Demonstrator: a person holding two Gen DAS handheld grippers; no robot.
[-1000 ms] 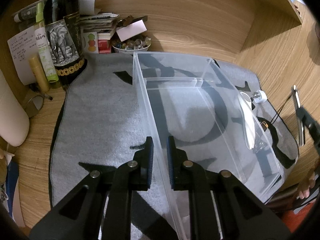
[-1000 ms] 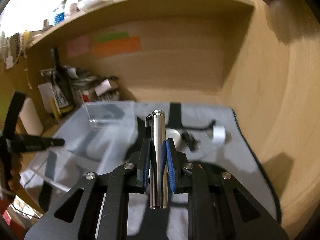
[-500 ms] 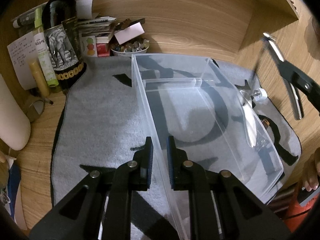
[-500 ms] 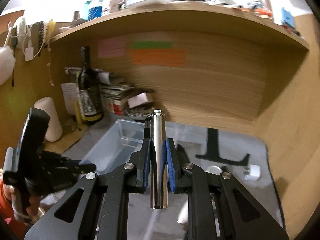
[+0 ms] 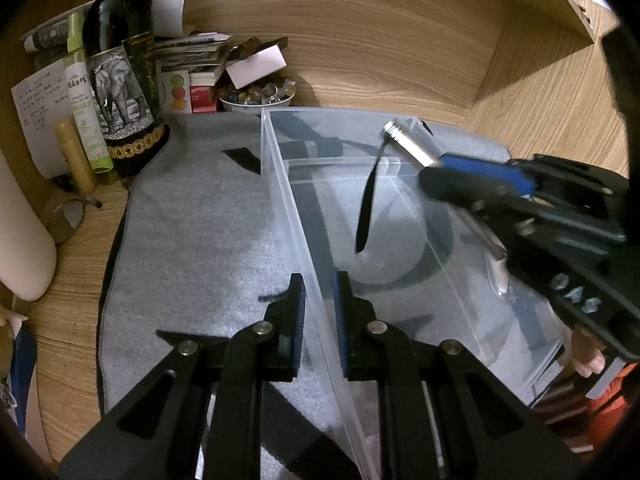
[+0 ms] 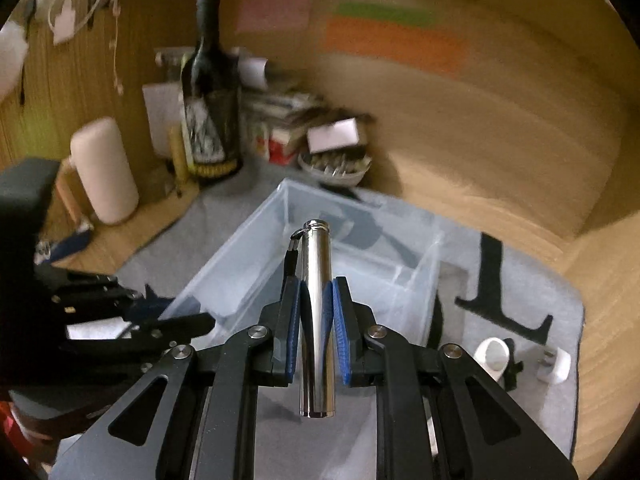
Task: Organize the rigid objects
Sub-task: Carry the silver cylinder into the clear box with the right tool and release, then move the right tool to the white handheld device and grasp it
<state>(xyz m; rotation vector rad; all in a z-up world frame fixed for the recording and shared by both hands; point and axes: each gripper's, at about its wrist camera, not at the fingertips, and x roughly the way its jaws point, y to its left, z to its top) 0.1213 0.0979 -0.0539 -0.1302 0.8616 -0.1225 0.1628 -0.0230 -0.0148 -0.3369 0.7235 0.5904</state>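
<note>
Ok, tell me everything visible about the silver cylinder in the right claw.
The silver cylinder is a slim, polished metal tube with a ringed cap at its far end, where a black strap hangs loose. The right claw is shut on its middle, blue pads against both sides. It is held in the air above the clear plastic bin, touching nothing else.

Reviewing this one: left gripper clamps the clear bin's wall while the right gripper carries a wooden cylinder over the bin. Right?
Not quite. The cylinder in the right gripper is shiny metal, not wood, as the right wrist view shows. The rest holds: the left gripper clamps the clear bin wall while the right carries it over the bin.
</note>
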